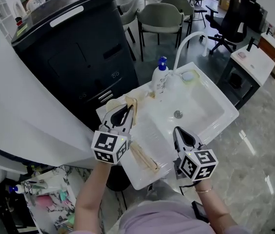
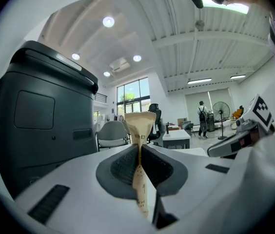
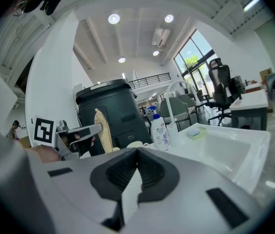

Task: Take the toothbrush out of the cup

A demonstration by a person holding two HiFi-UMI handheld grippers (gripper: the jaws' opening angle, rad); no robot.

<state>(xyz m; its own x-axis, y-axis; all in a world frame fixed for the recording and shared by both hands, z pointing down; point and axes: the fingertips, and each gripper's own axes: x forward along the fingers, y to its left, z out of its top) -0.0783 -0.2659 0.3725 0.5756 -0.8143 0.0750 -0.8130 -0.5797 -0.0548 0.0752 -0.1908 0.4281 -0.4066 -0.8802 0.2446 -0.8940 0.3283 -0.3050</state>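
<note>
Two grippers work beside the white sink [image 1: 227, 115]. The left gripper [image 1: 125, 109] is clamped almost fully closed on the beige paper-wrapped toothbrush [image 2: 140, 126], which stands upright between its fingertips and appears clear of the pale cream cup [image 3: 137, 144] just beyond them. The right gripper [image 1: 177, 130] is closed and empty. Withdrawal appears nearly done. The next move calls for a firm grip while carrying the toothbrush to a set-down place.

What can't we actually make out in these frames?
- Wrapper contents: in the left gripper view, the tan wrapper clamped in the left gripper covers whatever is inside, so a toothbrush can't be confirmed.
- Cup: in the head view it is mostly behind that gripper. The right gripper view shows only a pale rim.
- Wrapper print: too small and blurred.
- Bottle label: too small in the head view.
</note>
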